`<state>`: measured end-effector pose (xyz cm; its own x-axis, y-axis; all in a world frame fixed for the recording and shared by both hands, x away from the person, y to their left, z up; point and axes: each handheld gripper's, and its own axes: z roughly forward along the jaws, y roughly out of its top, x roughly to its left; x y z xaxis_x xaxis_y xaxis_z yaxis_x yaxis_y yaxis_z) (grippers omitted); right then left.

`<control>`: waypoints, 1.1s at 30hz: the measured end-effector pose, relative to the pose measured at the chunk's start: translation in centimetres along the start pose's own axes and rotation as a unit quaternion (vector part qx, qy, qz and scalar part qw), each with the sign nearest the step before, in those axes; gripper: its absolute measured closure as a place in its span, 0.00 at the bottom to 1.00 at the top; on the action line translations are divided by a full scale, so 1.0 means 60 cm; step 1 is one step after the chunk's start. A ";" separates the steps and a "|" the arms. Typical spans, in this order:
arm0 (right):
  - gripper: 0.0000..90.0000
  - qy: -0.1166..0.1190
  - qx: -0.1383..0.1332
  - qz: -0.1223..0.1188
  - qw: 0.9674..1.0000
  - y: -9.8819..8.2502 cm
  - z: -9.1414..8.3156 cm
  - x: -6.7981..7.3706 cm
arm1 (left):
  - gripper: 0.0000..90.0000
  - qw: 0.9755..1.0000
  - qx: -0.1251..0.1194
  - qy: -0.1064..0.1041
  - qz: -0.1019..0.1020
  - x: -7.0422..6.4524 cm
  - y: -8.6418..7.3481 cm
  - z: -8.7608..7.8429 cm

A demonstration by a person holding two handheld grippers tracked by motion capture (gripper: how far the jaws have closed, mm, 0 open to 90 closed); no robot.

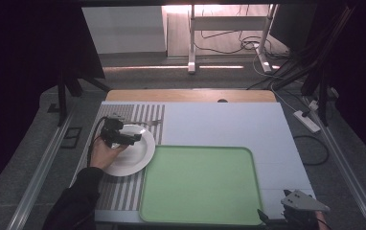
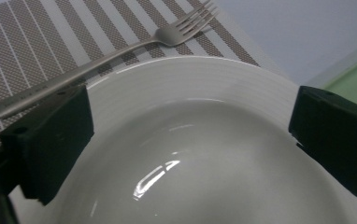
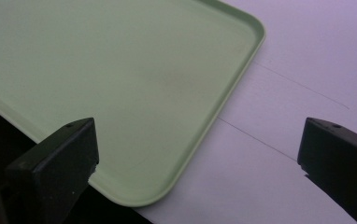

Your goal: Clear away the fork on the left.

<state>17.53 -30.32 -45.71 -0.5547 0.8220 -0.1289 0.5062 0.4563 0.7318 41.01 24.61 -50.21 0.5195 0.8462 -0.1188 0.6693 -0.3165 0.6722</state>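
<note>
- We see a round white plate on a striped placemat at the left side of the table; its glazed surface is smooth and glossy, catching a bright curved highlight, with faint concentric ridges running round the broad rim.
- Our left gripper hangs over the plate's left part, held by a hand in a dark sleeve. In the left gripper view its two blocky, matte black jaws stand wide apart, one on each side of the plate's bowl, holding nothing.
- A metal fork with a dull brushed finish lies on the mat just beyond the plate's far rim, its tines pointing toward the pale table surface.
- The placemat has a fine woven texture, with grey-brown and white stripes.
- A pale green tray, rectangular with rounded corners and a low raised lip, sits just right of the plate; its face is smooth and matte.
- Our right gripper sits at the table's near right corner, topped by a grey three-cornered plate. In the right gripper view its jaws are spread wide and empty above the tray's rounded corner and the flat, pale tabletop.
</note>
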 end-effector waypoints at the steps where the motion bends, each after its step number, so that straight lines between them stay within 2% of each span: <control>1: 0.00 0.000 0.000 0.000 1.000 0.000 0.000 0.000 | 0.06 1.000 0.003 0.005 0.002 0.003 0.003 0.001; 4: 0.00 0.000 0.000 0.001 1.000 0.000 0.000 0.000 | 0.14 1.000 0.008 0.002 -0.002 0.015 0.013 0.001; 7: 0.00 -0.001 0.001 0.001 1.000 0.000 0.001 0.000 | 0.29 1.000 0.008 0.000 -0.013 0.031 0.022 0.002; 8: 0.00 -0.001 0.002 0.001 1.000 0.000 0.001 0.000 | 0.38 1.000 0.009 0.001 -0.014 0.036 0.024 0.003; 9: 0.00 -0.001 0.002 0.001 1.000 0.000 0.001 0.000 | 0.38 1.000 0.011 0.001 -0.015 0.041 0.027 0.004; 10: 0.00 -0.001 0.003 0.001 1.000 0.000 0.001 0.000 | 0.48 1.000 0.011 -0.001 -0.018 0.046 0.028 0.006; 13: 0.00 0.001 0.002 0.000 1.000 0.000 0.001 0.000 | 0.65 0.999 0.017 0.008 -0.028 0.060 0.035 0.011; 14: 0.00 0.001 0.002 0.000 1.000 0.000 0.001 0.000 | 0.65 0.999 0.021 0.010 -0.028 0.065 0.037 0.013; 15: 0.00 0.002 0.003 0.000 1.000 0.000 0.001 0.000 | 0.70 0.999 0.024 0.013 -0.030 0.069 0.040 0.015; 16: 0.00 0.004 0.005 -0.002 1.000 0.001 0.002 0.001 | 0.82 0.999 0.029 0.014 -0.028 0.072 0.042 0.016; 17: 0.00 0.004 0.005 -0.002 1.000 0.001 0.002 0.001 | 0.82 0.999 0.034 0.020 -0.026 0.076 0.045 0.018; 18: 0.00 0.004 0.006 -0.004 1.000 0.001 0.002 0.001 | 0.88 0.999 0.039 0.027 -0.024 0.079 0.047 0.020; 19: 0.00 0.003 0.007 -0.005 1.000 0.001 0.002 0.001 | 0.99 0.998 0.048 0.033 -0.021 0.087 0.052 0.024; 21: 0.00 0.003 0.006 -0.004 1.000 0.001 0.002 0.001 | 0.99 0.998 0.052 0.037 -0.022 0.092 0.054 0.027; 22: 0.00 0.002 0.005 -0.001 1.000 0.001 0.001 0.000 | 0.99 0.997 0.064 0.044 -0.023 0.102 0.057 0.036; 26: 0.00 0.002 0.004 0.000 1.000 0.000 0.002 0.000 | 0.99 0.995 0.075 0.054 -0.028 0.116 0.061 0.047; 33: 0.00 0.001 0.005 0.002 1.000 0.000 0.001 -0.001 | 0.99 0.992 0.098 0.070 -0.048 0.142 0.067 0.072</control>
<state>17.63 -30.34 -45.74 -0.5533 0.8237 -0.1243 0.5149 0.4554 0.7263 50.43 28.69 -51.66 0.3789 0.9232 -0.0641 0.8095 -0.2971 0.5064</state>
